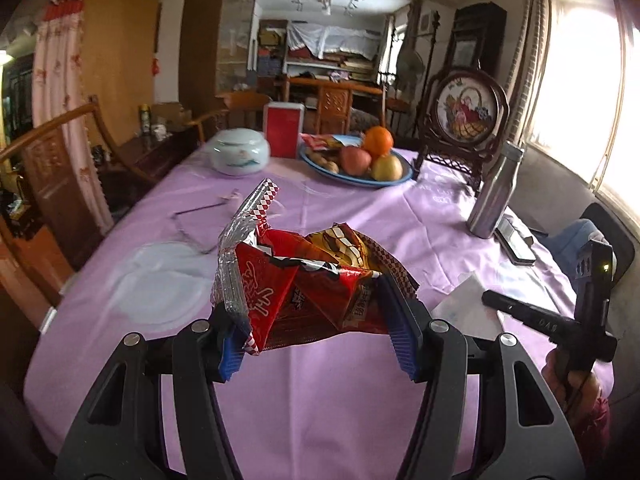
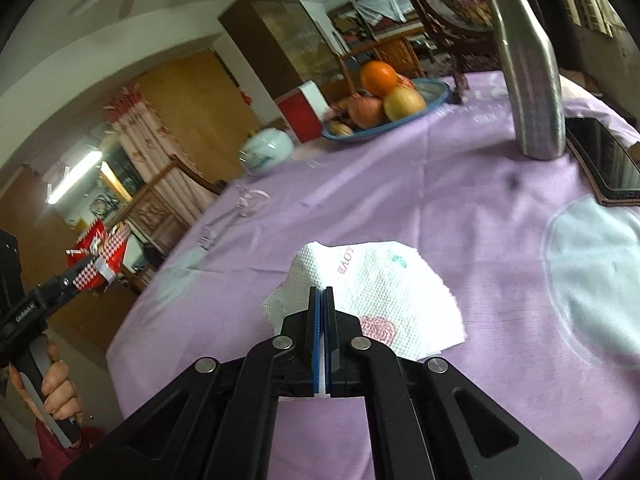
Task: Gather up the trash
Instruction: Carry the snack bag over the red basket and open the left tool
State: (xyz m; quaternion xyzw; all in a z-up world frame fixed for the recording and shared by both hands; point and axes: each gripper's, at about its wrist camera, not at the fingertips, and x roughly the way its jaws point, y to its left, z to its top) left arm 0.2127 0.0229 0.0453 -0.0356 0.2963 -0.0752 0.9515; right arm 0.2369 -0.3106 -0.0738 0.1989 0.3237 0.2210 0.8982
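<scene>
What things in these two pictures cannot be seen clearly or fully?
- Tissue: its near edge is hidden behind the right hand-held gripper, right wrist view.
- Snack wrapper: its printed text is crumpled and partly hidden by the left hand-held gripper, left wrist view.
- Phone: cut off by the fisheye edge, right wrist view.
- No trash bin appears in either view.
- Clear items on the tablecloth: blurred, not identifiable.

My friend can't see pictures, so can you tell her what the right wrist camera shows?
The right gripper is shut on a white paper napkin on a purple tablecloth. Behind it are a steel bottle, a phone and a fruit plate. At the left, the left gripper holds a red snack wrapper.
</scene>
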